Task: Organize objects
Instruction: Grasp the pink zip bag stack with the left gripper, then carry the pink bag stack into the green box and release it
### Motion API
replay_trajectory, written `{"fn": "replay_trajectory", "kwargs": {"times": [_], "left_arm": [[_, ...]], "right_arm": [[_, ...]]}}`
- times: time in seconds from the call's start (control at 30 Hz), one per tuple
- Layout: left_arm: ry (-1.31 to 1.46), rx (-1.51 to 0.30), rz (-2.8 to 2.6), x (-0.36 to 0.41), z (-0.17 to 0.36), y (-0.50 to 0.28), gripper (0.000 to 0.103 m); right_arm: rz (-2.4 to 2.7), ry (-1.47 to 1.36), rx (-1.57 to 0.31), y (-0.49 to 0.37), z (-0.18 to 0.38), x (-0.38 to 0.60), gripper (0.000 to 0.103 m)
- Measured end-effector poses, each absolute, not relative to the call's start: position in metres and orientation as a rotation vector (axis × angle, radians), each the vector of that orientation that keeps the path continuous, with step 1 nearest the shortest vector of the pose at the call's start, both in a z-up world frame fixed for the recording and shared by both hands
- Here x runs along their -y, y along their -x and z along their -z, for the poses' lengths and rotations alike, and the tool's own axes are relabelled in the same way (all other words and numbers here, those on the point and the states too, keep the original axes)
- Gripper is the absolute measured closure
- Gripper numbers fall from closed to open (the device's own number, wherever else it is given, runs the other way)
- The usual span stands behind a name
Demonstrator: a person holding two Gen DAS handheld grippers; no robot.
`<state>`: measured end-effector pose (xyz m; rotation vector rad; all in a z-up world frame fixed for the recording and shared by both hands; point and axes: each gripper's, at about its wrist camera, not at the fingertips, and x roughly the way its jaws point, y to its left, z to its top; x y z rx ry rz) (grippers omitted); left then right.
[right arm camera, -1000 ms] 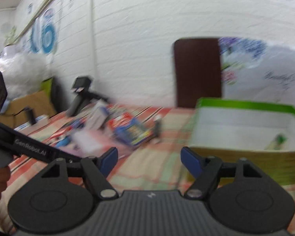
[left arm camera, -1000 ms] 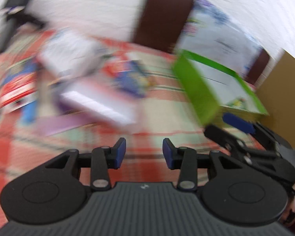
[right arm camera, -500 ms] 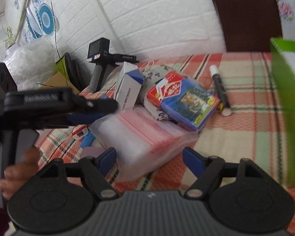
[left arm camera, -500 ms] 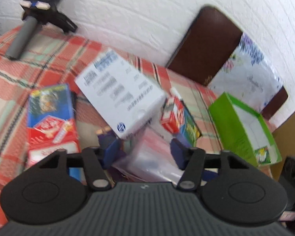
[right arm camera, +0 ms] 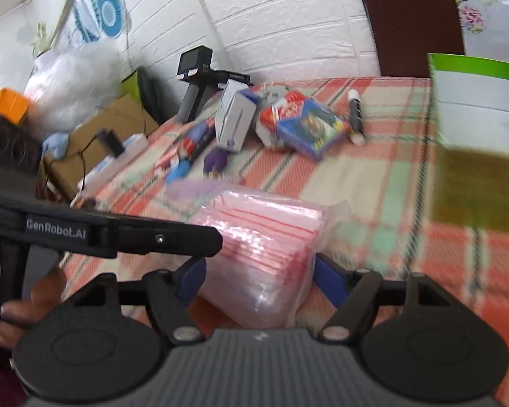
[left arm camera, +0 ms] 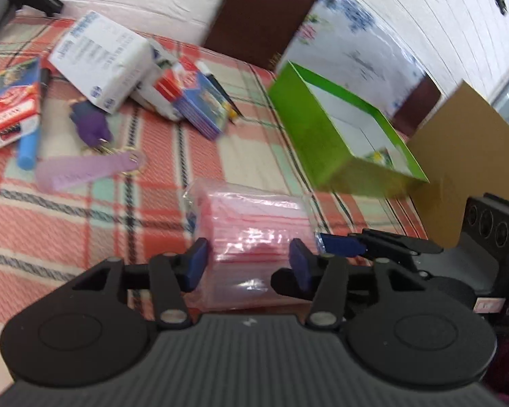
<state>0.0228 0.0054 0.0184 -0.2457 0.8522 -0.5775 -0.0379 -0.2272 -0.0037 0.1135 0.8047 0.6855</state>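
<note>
Pack of pink zip bags [left arm camera: 254, 237] clamped between both left gripper [left arm camera: 247, 264] and right gripper [right arm camera: 259, 279] fingers, above checkered cloth [left arm camera: 68, 210], near green box [left arm camera: 342, 135] at cloth's right edge.

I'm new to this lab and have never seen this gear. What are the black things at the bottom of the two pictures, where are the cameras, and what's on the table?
These are two hand-held grippers, each with a fisheye camera looking along its two blue-tipped fingers. One picture comes from the left gripper, the other from the right gripper. A person's hand holds the left one's handle. Both grippers straddle the same pack of pink-striped plastic bags, lying on the checked cloth; whether the fingers already press it is unclear. Farther off lie a white box, card packs, a purple ruler and a marker. The green box stands open nearby.
</note>
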Motion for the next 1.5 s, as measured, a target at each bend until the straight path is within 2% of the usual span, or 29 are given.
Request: {"fn": "replay_trajectory", "kwargs": {"times": [0.03, 0.1, 0.13, 0.17, 0.23, 0.27, 0.37, 0.5, 0.57, 0.83, 1.03, 1.13, 1.2, 1.27, 1.5], "left_arm": [[0.237, -0.848, 0.573, -0.002, -0.018, -0.023, 0.038], [0.225, -0.861, 0.520, 0.001, -0.017, -0.030, 0.028], [0.237, -0.873, 0.506, 0.000, -0.016, -0.034, 0.028], [0.255, -0.890, 0.506, 0.001, -0.013, -0.037, 0.030], [0.279, -0.940, 0.516, 0.004, -0.005, -0.040, 0.043], [0.268, -0.939, 0.500, 0.007, -0.004, -0.039, 0.043], [0.180, -0.900, 0.478, 0.016, -0.023, -0.034, 0.047], [0.173, -0.796, 0.526, 0.023, -0.069, -0.044, 0.047], [0.188, -0.771, 0.580, 0.034, -0.086, -0.058, 0.047], [0.128, -0.709, 0.703, 0.134, -0.111, -0.107, 0.047], [0.098, -0.783, 0.729, 0.193, -0.091, -0.143, 0.046], [0.092, -0.832, 0.713, 0.206, -0.077, -0.156, 0.046], [0.087, -0.847, 0.694, 0.210, -0.071, -0.162, 0.045], [0.083, -0.835, 0.685, 0.210, -0.073, -0.164, 0.043], [0.054, -0.673, 0.712, 0.185, -0.108, -0.128, 0.042]], "right_arm": [[-0.692, -0.116, -0.801, 0.044, 0.004, 0.232, 0.023], [-0.705, -0.100, -0.786, 0.053, 0.003, 0.234, 0.008], [-0.703, -0.074, -0.776, 0.055, 0.004, 0.231, 0.007], [-0.705, -0.046, -0.772, 0.057, 0.005, 0.226, 0.007], [-0.726, -0.018, -0.765, 0.057, 0.009, 0.219, 0.009], [-0.732, 0.000, -0.763, 0.057, 0.013, 0.214, 0.010], [-0.675, 0.150, -0.676, 0.067, 0.013, 0.201, 0.024], [-0.636, 0.074, -0.545, 0.062, -0.016, 0.225, 0.054], [-0.578, 0.052, -0.474, 0.055, -0.032, 0.239, 0.055], [-0.337, -0.020, -0.338, 0.016, -0.063, 0.303, 0.055], [-0.203, -0.046, -0.382, -0.026, -0.053, 0.341, 0.055], [-0.170, -0.069, -0.419, -0.041, -0.040, 0.349, 0.050], [-0.153, -0.070, -0.417, -0.047, -0.034, 0.347, 0.038], [-0.120, -0.049, -0.395, -0.044, -0.032, 0.344, 0.032], [-0.106, -0.064, -0.290, -0.014, -0.043, 0.339, 0.032]]}}
